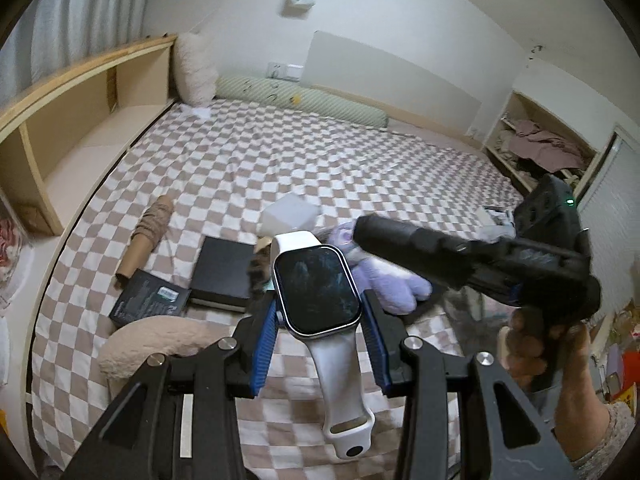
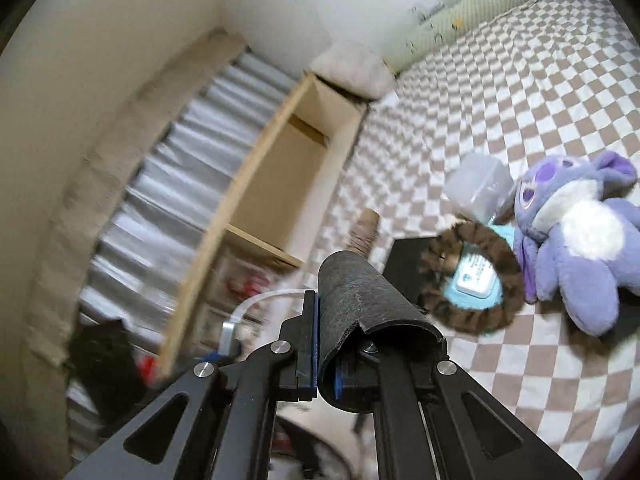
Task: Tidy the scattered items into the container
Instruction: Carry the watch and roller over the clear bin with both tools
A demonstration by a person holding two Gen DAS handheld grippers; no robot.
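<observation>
Your left hand-held gripper [image 1: 320, 312] clamps the smartwatch [image 1: 316, 290] by its case edges above the checkered bed [image 1: 280, 152]; it's light, its glass slick and fragile. Your right hand-held gripper [image 2: 326, 344] pinches a stiff, light black rolled sheet [image 2: 360, 300] by its wall.

We see the white smartwatch [image 1: 316, 296] covering the middle of a brown furry ring [image 1: 258, 270] and part of the purple plush toy [image 1: 394, 286], while the dark rolled sheet [image 1: 416, 246] crosses in front of the toy's head and the translucent container [image 1: 290, 212] behind it. In the right wrist view the curtain [image 2: 160, 184] and the shelf [image 2: 256, 184] are smeared by motion blur, and a black shape [image 2: 106, 354] at lower left is too blurred to identify. The label on the small blue-and-white pack [image 2: 478, 278] inside the ring is too small to read.
</observation>
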